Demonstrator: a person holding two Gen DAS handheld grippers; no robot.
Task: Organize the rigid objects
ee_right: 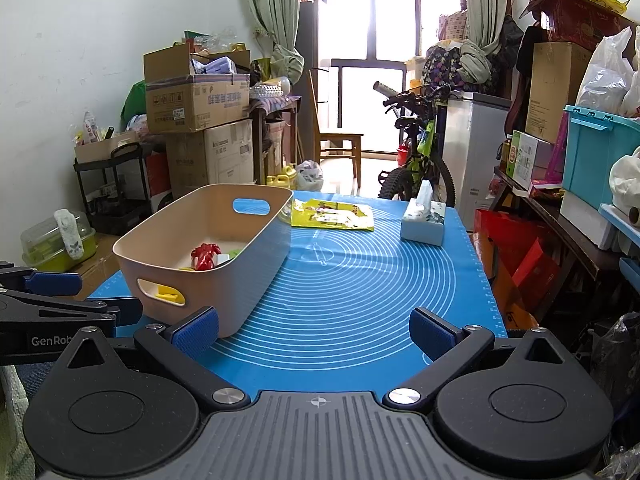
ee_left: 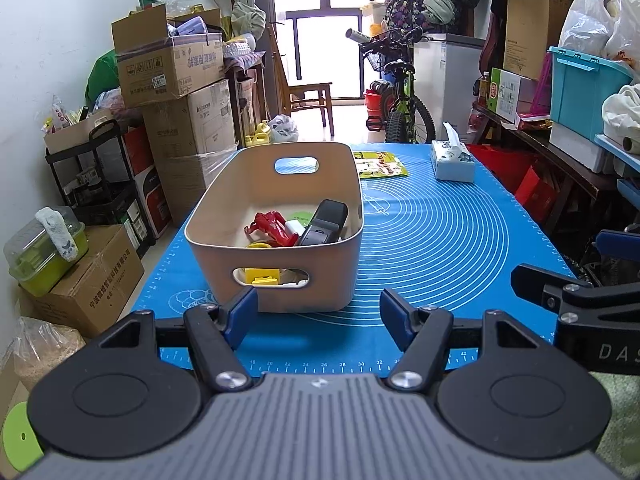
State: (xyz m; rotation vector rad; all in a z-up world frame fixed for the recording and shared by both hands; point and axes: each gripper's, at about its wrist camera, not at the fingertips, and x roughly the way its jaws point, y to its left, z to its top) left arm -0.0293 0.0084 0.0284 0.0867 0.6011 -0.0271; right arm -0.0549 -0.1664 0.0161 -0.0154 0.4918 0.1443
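A beige plastic basket (ee_left: 224, 204) with handle cut-outs stands on the blue mat (ee_left: 440, 240), left of centre. Inside lie a red toy (ee_left: 272, 226), a black device (ee_left: 324, 222), a small white block (ee_left: 295, 226) and a yellow piece (ee_left: 262, 276) seen through the near handle hole. My left gripper (ee_left: 318, 316) is open and empty, just in front of the basket's near wall. In the right wrist view the basket (ee_right: 256, 264) is at left, and my right gripper (ee_right: 314, 332) is open and empty above the mat (ee_right: 360, 280), beside the basket's near corner.
A yellow packet (ee_left: 380, 164) (ee_right: 332, 214) and a tissue box (ee_left: 452, 162) (ee_right: 423, 220) lie at the mat's far end. Cardboard boxes (ee_left: 172, 68), a black cart and a bicycle (ee_left: 400, 108) surround the table. Shelves with a teal bin (ee_left: 584, 84) stand at right.
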